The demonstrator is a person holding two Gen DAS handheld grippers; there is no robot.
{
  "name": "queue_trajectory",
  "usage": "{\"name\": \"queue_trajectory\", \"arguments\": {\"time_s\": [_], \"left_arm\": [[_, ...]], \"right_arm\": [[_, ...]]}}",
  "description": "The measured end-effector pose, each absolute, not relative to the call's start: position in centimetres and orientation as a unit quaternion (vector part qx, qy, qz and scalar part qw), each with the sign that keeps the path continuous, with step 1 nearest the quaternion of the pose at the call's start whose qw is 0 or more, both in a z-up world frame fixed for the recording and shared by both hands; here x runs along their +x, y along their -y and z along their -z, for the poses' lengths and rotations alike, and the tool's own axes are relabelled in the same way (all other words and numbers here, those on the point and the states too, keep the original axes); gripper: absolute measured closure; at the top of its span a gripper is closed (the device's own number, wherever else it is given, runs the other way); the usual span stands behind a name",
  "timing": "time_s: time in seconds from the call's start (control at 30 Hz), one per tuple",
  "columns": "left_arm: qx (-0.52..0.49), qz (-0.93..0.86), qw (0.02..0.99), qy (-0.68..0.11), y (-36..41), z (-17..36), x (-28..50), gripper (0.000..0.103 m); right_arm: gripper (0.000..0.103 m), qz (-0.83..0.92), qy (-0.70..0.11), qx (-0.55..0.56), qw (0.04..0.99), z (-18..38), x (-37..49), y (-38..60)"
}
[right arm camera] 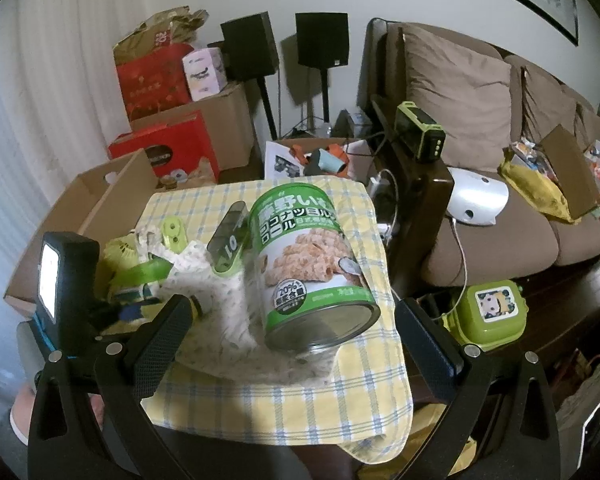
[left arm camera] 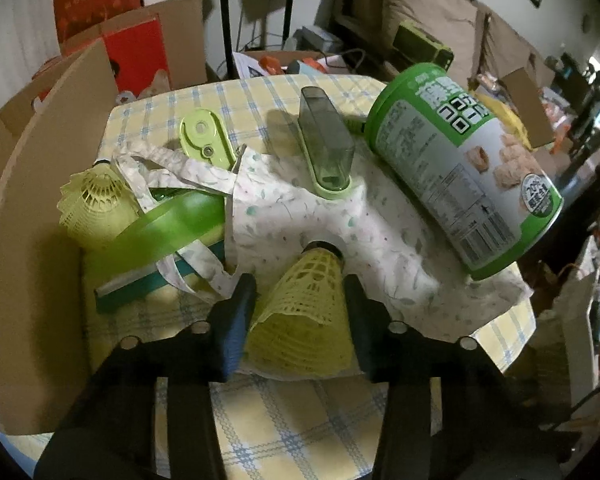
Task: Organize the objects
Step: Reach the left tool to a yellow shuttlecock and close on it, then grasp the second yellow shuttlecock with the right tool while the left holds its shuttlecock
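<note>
Currently my left gripper (left arm camera: 300,300) is closed narrow on the skirt of 1 yellow-green shuttlecock (left arm camera: 300,312), both pads touching its mesh sides, its dark cork end pointing away from me onto the floral cloth bag (left arm camera: 300,204). My right gripper (right arm camera: 292,336) stands wide with nothing between the jaws, hovering near the green snack can (right arm camera: 312,268) that lies tilted on the bag. Risk 1: the mesh skirt is soft, so a harder squeeze may crush it, while a light one may let it slip on the lift. Risk 2: the bag underneath may snag and drag, rolling the can toward the table edge. A 2nd shuttlecock (left arm camera: 96,200) lies to the left, touching a green tape roll (left arm camera: 164,224); a green dispenser (left arm camera: 204,140) and a clear-lidded case (left arm camera: 328,148) sit beyond. The surface is a yellow checked cloth (right arm camera: 300,408), slack at the front edge. A cardboard box (left arm camera: 32,240) stands beside the table on the left; a brown sofa (right arm camera: 500,128) and speakers fill the cluttered room behind.
</note>
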State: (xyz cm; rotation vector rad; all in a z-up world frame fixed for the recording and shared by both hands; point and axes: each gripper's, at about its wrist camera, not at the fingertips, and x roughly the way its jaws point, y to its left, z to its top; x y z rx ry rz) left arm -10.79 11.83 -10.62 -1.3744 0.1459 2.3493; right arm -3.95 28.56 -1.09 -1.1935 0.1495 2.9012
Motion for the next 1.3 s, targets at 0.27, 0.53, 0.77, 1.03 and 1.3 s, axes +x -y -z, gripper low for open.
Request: {"name": "queue_trajectory", "arguments": {"time_s": [0.27, 0.53, 0.77, 1.03, 1.3], "left_arm": [[-0.47, -0.856, 0.214, -0.034, -10.2, 7.7, -9.3, 0.075], [-0.431, -0.881, 0.193, 0.012, -5.4, 3.3, -7.6, 0.076], [-0.406, -0.899, 0.158, 0.037, -0.8, 0.4, -6.6, 0.076], [-0.392, -0.91, 0.118, 0.066, 4.4, -0.8, -6.0, 0.076], [-0.398, -0.909, 0.091, 0.08, 7.2, -0.1, -6.0, 0.076]], "right_arm": [[0.001, -0.925, -0.037, -0.378, -0.015, 0.7, -3.9, -27.6], [0.002, -0.924, -0.036, -0.378, -0.046, 0.5, -4.5, -26.2], [0.013, -0.92, -0.03, -0.382, -0.083, 0.4, -5.9, -24.1], [0.029, -0.9, -0.025, -0.406, -0.155, 1.0, -9.3, -19.9], [0.037, -0.875, -0.028, -0.435, -0.211, 1.9, -13.9, -15.2]]}}
